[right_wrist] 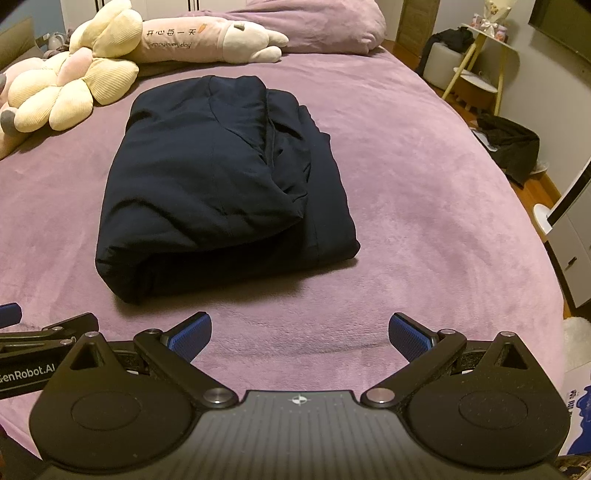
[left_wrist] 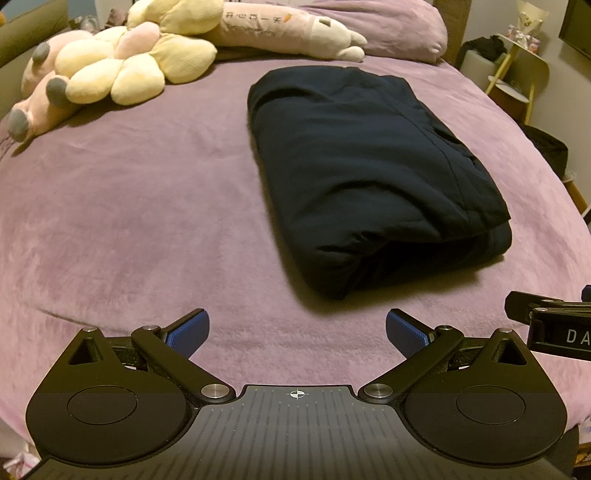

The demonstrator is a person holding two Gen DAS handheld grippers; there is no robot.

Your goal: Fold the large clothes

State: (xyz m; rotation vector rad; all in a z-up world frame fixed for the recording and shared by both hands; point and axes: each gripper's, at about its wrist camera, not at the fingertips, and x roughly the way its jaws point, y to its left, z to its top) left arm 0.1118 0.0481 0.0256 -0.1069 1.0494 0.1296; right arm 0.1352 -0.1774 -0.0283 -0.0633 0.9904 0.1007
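A wide bed under a mauve plush blanket fills both views, in a dim room with a yellow-legged side shelf off to the right. On the middle of the bed lies the dark navy folded garment, a thick rectangular bundle with its layered edge on the right. Beyond it, by a mauve pillow, rest a pale yellow flower-shaped plush cushion and a long pink and cream plush animal.

Both tools hover low over the near blanket, side by side, well short of the garment. Left tool: blue-padded jaws spread wide, nothing between them. Right tool: same, wide and empty.

The plush animal reads "开心每一天" and "happy every day!". In the right wrist view the left tool's body shows "GenRobot.AI".
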